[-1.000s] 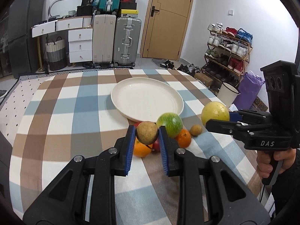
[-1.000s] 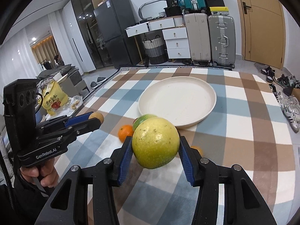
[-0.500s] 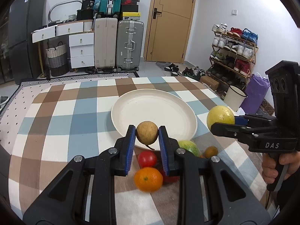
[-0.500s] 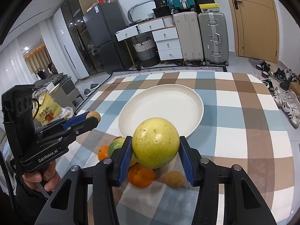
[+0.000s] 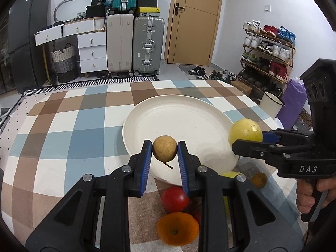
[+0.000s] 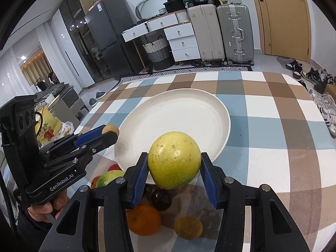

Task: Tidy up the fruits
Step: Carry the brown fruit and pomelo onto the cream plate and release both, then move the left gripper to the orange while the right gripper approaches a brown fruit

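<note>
From the left wrist, the left gripper [image 5: 164,150] is clamped on a small brown pear [image 5: 164,150], held over the near rim of the empty white plate [image 5: 168,113]. A tomato [image 5: 175,196] and an orange [image 5: 177,229] wait on the cloth short of the plate (others are masked by the fingers).

From the right wrist, the right gripper [image 6: 173,169] pinches a yellow-green round fruit [image 6: 174,160] above the plate's near edge. Nothing is placed yet; a dark fruit [image 6: 161,197] beneath is hard to identify.

Probably a home, suitcases [image 5: 134,44], shoe rack [image 5: 266,48], fridge [image 6: 109,35]
</note>
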{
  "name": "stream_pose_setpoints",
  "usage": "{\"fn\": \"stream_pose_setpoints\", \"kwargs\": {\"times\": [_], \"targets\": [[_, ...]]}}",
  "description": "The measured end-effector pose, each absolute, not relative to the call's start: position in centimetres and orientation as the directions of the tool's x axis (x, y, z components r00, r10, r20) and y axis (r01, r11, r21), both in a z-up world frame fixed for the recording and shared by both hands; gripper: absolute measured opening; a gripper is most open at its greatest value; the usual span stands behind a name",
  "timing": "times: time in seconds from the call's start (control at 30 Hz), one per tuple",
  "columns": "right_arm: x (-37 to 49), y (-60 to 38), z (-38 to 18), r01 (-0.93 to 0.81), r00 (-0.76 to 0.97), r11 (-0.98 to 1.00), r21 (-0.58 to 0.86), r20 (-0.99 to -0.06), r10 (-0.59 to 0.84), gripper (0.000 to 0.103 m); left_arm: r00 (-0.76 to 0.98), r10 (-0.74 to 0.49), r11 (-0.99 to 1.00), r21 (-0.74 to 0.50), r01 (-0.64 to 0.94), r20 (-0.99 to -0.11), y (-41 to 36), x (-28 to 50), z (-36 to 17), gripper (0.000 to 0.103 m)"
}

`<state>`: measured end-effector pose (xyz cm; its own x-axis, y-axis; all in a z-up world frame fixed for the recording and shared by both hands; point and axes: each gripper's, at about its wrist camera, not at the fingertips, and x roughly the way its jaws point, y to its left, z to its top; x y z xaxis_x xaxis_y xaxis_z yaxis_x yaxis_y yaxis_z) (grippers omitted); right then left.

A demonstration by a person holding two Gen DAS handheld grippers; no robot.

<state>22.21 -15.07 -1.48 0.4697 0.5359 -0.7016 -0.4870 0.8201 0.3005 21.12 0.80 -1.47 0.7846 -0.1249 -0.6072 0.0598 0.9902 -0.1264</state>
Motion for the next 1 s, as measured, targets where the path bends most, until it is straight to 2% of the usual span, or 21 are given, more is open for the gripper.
{"fn": "stream_pose_setpoints", "kwargs": {"times": [0.43, 0.6, 0.67, 0.73, 0.77, 0.8, 0.87, 0.97, 1.0], "targets": [[23.7, -15.3, -2.6, -0.485, 0.467, 0.816, 0.315, -0.695, 0.546, 0.049, 0.761, -0.144, 0.987, -0.148, 0.063, -0.633, 0.9, 22.3, -2.9, 0.022], [23.0, -16.0, -1.5, -0.484, 0.513, 0.822, 0.299, -0.664, 0.544, 0.052, 0.764, -0.139, 0.987, -0.148, 0.058, -0.63, 1.2, 21.9, -2.6, 0.025], [22.8, -16.4, -1.2, -0.483, 0.522, 0.826, 0.292, -0.661, 0.539, 0.055, 0.766, -0.133, 0.988, -0.144, 0.054, -0.629, 1.4, 21.6, -2.6, 0.035], [22.6, -17.0, -1.1, -0.481, 0.531, 0.83, 0.282, -0.66, 0.532, 0.066, 0.772, -0.115, 0.99, -0.133, 0.04, -0.625, 1.6, 21.0, -2.4, 0.065], [22.4, -17.1, -1.0, -0.481, 0.534, 0.831, 0.279, -0.659, 0.53, 0.071, 0.779, -0.105, 0.991, -0.129, 0.031, -0.618, 1.8, 20.6, -2.3, 0.073], [22.3, -17.3, -1.0, -0.484, 0.533, 0.831, 0.273, -0.662, 0.527, 0.073, 0.786, -0.098, 0.991, -0.128, 0.023, -0.611, 2.0, 20.1, -2.2, 0.085], [21.9, -17.5, -0.8, -0.494, 0.536, 0.833, 0.249, -0.668, 0.517, 0.077, 0.8, -0.102, 0.99, -0.139, 0.024, -0.592, 2.5, 19.2, -1.7, 0.088], [20.8, -18.1, -0.3, -0.52, 0.543, 0.822, 0.23, -0.655, 0.526, 0.094, 0.805, -0.104, 0.99, -0.142, 0.025, -0.584, 3.0, 18.1, -1.2, 0.091], [20.4, -18.3, -0.2, -0.531, 0.54, 0.816, 0.228, -0.651, 0.533, 0.099, 0.807, -0.101, 0.99, -0.141, 0.022, -0.583, 3.1, 17.7, -1.2, 0.098]]}}
